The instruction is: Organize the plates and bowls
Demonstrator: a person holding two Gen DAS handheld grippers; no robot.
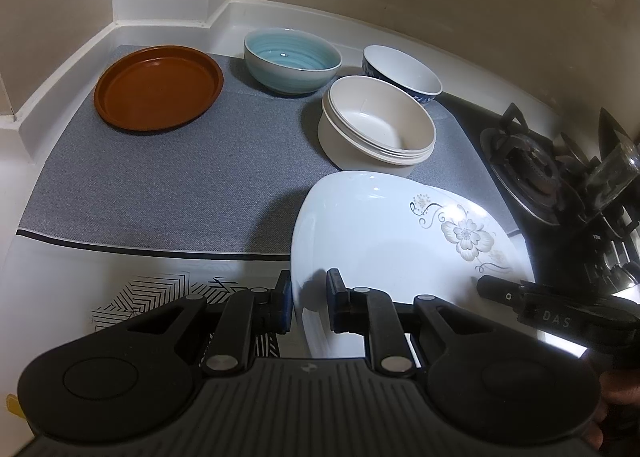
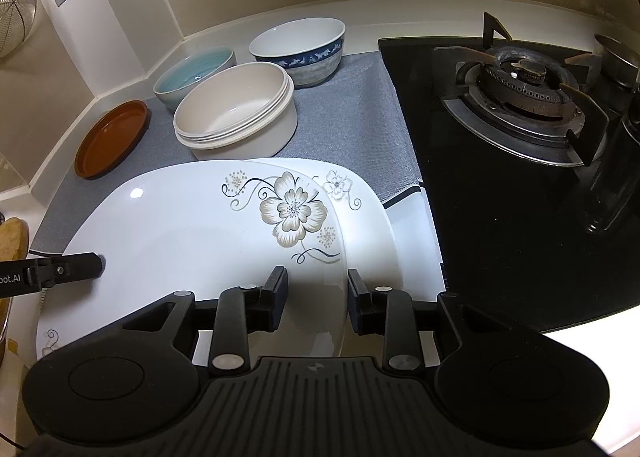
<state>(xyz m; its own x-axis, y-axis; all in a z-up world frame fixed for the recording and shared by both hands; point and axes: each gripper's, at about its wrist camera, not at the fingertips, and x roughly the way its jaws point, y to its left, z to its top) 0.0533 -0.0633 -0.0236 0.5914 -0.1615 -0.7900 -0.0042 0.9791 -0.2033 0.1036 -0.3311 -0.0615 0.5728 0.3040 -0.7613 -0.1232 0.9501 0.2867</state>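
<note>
Left gripper (image 1: 310,289): jaws narrow, clamped on the left rim of the top plate (image 2: 180,225). One pad sits outside the rim and the other over the inner face.

Top plate: white with a grey flower print, lying at 12 o'clock in front of both grippers. It rests over a lower plate (image 2: 372,213) of the same pattern. The lower plate's rim and flower show past the top plate's edge at 1 o'clock in the right wrist view. Whether the two plates touch cannot be told.

Right gripper (image 2: 318,285): jaws moderately apart, straddling the top plate's right rim. The rim runs just beside the right-hand pad. The other pad stands clear over the plate's inner face, and no clamp is visible.

Mat (image 1: 180,177): grey, under all the crockery. Items on it, seen from the left wrist:
- Brown plate (image 1: 158,87), at 10 o'clock, alone, near the wall corner.
- Teal bowl (image 1: 292,57), at 12 o'clock, upright.
- Beige bowl (image 1: 376,121), at 1 o'clock, upright, just behind the plates.
- Blue bowl (image 1: 404,71), behind and just beside the beige bowl.

Stove (image 2: 520,77): black, at 2 o'clock, bordering the mat.
</note>
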